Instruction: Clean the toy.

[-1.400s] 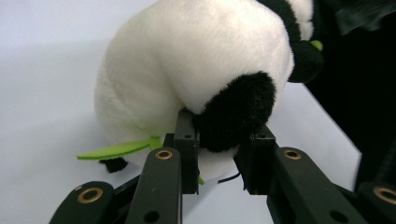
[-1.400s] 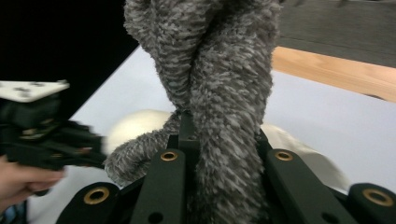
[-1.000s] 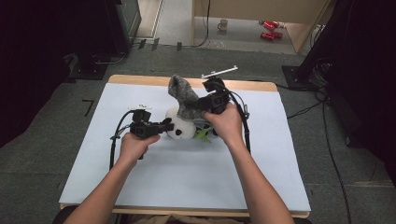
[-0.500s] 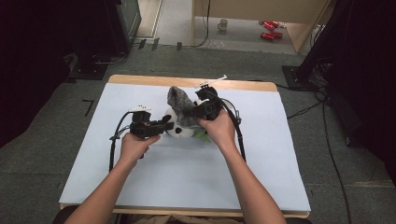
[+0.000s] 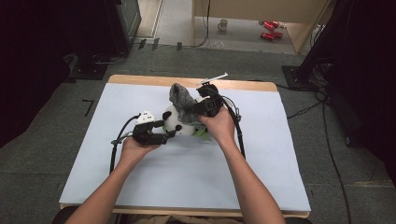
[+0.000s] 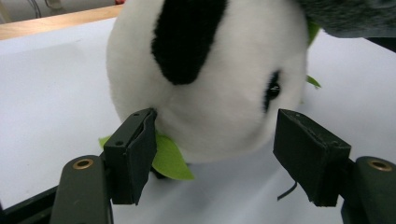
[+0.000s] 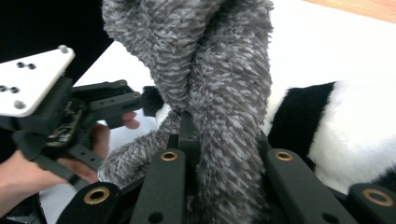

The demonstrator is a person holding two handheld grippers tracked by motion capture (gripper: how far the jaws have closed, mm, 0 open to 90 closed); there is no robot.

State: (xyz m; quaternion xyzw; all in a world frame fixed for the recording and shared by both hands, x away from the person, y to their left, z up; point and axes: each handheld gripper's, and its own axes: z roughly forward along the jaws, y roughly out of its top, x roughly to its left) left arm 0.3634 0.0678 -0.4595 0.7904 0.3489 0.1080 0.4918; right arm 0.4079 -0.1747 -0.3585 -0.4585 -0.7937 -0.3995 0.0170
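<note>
A black and white panda plush (image 5: 175,123) lies mid-table with a grey fuzzy cloth (image 5: 181,99) rising from it. In the left gripper view the panda's head (image 6: 210,60) sits between the jaws of my left gripper (image 6: 217,123), which have just been opening. The right pad stands clear of the fur and the left one is right at it. A green leaf (image 6: 170,161) pokes out under the head. My right gripper (image 7: 224,158) is shut on the grey cloth (image 7: 219,70), with the panda's body (image 7: 355,130) beside it. Both grippers, left (image 5: 166,133) and right (image 5: 200,107), flank the plush.
The white table top (image 5: 280,158) has a wooden far edge (image 5: 140,79). Black cables (image 5: 239,133) trail from both grippers. On the floor behind the table stand a mug (image 5: 223,24) and red objects (image 5: 268,29). Dark equipment lines both sides.
My right hand has sunk a little toward the panda with the grey cloth still in it. The left hand has stayed in place at the panda's head.
</note>
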